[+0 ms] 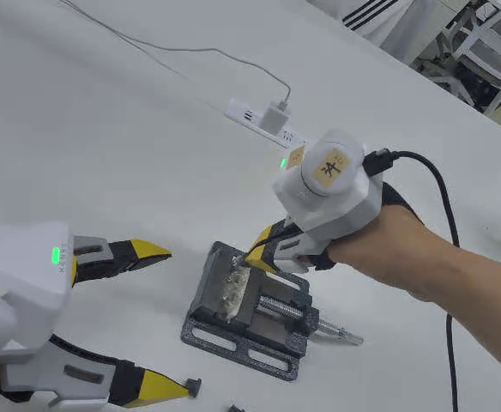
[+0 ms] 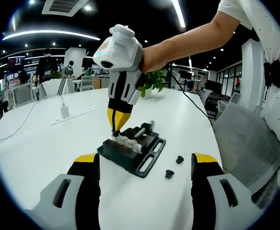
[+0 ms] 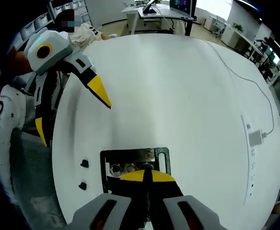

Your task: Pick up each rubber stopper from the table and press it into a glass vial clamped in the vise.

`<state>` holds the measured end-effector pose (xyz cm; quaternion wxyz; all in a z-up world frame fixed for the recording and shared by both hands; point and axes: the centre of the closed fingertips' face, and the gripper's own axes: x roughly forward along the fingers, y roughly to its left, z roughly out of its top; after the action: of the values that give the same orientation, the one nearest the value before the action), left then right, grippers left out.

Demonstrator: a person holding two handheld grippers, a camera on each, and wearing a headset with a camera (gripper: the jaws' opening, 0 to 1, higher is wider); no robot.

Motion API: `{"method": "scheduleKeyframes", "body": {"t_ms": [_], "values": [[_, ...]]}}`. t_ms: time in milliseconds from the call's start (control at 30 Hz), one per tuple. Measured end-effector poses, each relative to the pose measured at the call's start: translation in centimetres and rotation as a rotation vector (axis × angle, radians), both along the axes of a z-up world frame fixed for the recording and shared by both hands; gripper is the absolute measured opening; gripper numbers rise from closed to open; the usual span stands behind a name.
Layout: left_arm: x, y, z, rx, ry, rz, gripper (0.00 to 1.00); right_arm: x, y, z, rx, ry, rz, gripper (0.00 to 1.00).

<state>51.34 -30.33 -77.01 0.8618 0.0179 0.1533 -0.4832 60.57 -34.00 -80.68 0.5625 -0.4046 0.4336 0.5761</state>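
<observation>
A dark grey vise (image 1: 249, 319) (image 2: 135, 152) (image 3: 161, 155) clamps a row of clear glass vials (image 1: 233, 288) (image 2: 124, 140) (image 3: 115, 168). My right gripper (image 1: 249, 257) (image 2: 115, 129) (image 3: 145, 176) points down onto the end vial. Its yellow jaws are shut, and a small dark stopper shows at their tip in the left gripper view. Two loose black rubber stoppers (image 2: 180, 159) (image 2: 169, 173) (image 3: 84, 164) (image 1: 194, 386) lie on the white table beside the vise. My left gripper (image 1: 154, 319) (image 2: 145, 160) (image 3: 73, 115) hovers open to the left of the vise, holding nothing.
A white power strip with a plugged-in charger (image 1: 266, 118) (image 2: 63, 113) (image 3: 256, 139) and its cable lie on the far side of the table. The right gripper's black cable (image 1: 443, 206) trails off to the right. A grey office chair (image 2: 248, 143) stands by the table edge.
</observation>
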Motion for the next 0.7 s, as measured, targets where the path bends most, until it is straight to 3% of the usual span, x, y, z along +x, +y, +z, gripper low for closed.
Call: {"method": "scheduleKeyframes", "body": {"t_ms": [700], "values": [[0.28,0.23,0.36,-0.017,-0.001,0.015,0.74,-0.14,0.19,-0.12,-0.003,-0.025,-0.003,0.0]]}}
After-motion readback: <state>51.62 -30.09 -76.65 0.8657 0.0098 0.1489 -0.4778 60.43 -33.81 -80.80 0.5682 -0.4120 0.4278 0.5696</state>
